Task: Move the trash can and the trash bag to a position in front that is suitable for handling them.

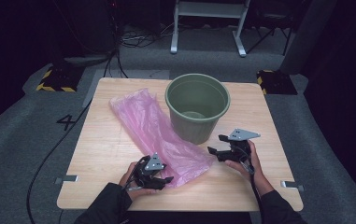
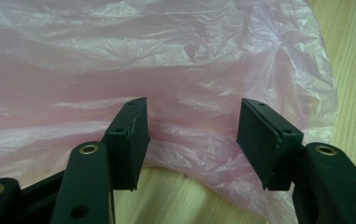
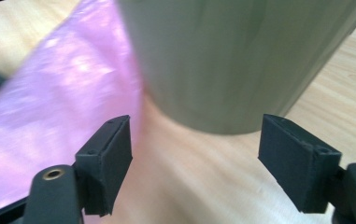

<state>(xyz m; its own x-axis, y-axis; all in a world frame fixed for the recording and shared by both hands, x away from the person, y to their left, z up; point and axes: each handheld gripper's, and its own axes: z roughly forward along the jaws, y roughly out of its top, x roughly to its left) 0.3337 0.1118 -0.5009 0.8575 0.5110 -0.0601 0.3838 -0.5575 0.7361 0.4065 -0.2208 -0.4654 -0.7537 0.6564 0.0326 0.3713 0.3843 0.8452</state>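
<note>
bag: pink plastic bag (image 1: 159, 133) lies flat on the tabletop (image 1: 105, 154), just left of the green bucket (image 1: 197, 106)
handling: looks thin, light, limp, slippery; pinch its near edge
left gripper (image 2: 192, 135): fingers spread, empty, at bag's edge
right gripper (image 3: 194, 154): fingers spread, empty, facing the bucket base
views: high view shows whole layout; left gripper view shows bag crinkles

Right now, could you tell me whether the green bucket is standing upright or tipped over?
Upright: the green bucket stands on its base on the table, open mouth facing up.
</note>
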